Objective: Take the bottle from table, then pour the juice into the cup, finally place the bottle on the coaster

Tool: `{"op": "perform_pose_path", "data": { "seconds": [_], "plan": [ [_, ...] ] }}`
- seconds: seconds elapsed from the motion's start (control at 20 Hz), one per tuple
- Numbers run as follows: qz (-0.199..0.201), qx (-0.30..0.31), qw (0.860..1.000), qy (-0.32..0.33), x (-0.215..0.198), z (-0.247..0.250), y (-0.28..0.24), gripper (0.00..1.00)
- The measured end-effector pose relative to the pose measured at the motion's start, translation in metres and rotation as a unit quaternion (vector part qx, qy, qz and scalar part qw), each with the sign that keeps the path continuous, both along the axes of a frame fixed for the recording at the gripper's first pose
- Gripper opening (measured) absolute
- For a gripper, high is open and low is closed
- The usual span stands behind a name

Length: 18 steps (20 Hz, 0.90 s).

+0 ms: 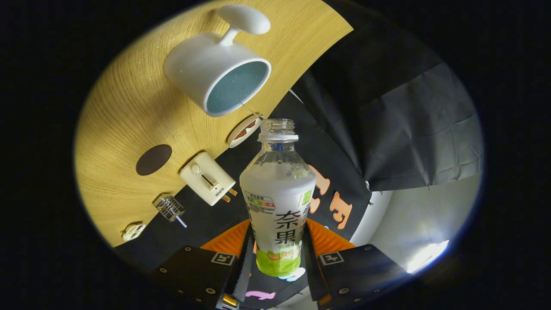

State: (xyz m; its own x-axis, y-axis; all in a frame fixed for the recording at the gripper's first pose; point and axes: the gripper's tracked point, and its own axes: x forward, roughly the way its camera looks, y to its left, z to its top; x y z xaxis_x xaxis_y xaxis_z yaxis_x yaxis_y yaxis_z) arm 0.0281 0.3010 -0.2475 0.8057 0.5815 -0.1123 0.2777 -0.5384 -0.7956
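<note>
Between our fingers, at six o'clock in the gripper view, we hold the bottle with both fingers of the gripper pressed against its lower labelled sides, jaws narrowed to the bottle's width. We keep the grip low, so the uncapped neck points forward along the fingers. The whole scene is rolled over, which we judge to be the tilt of pouring: the mouth aims toward eleven o'clock, where the cup stands on the wooden table with its opening turned to us, just beyond the bottle's mouth. A thin clear thread seems to run from neck to cup rim, though we cannot be sure. Beside the neck, at the table's edge, lies a round patterned coaster; a dark round mat sits at nine o'clock near a cream appliance.
</note>
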Motion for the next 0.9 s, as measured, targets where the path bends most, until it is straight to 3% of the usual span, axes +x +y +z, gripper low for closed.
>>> {"op": "perform_pose_path", "data": {
  "seconds": [0.3, 0.45, 0.65, 0.9],
  "plan": [
    [-0.051, 0.028, 0.995, 0.075, -0.002, -0.039, -0.019, 0.56],
    [-0.09, 0.06, 0.985, 0.136, -0.006, -0.063, -0.034, 0.56],
    [-0.159, 0.144, 0.946, 0.245, -0.014, -0.091, -0.049, 0.56],
    [-0.221, 0.244, 0.878, 0.346, -0.015, -0.113, -0.057, 0.56]
  ]
}}
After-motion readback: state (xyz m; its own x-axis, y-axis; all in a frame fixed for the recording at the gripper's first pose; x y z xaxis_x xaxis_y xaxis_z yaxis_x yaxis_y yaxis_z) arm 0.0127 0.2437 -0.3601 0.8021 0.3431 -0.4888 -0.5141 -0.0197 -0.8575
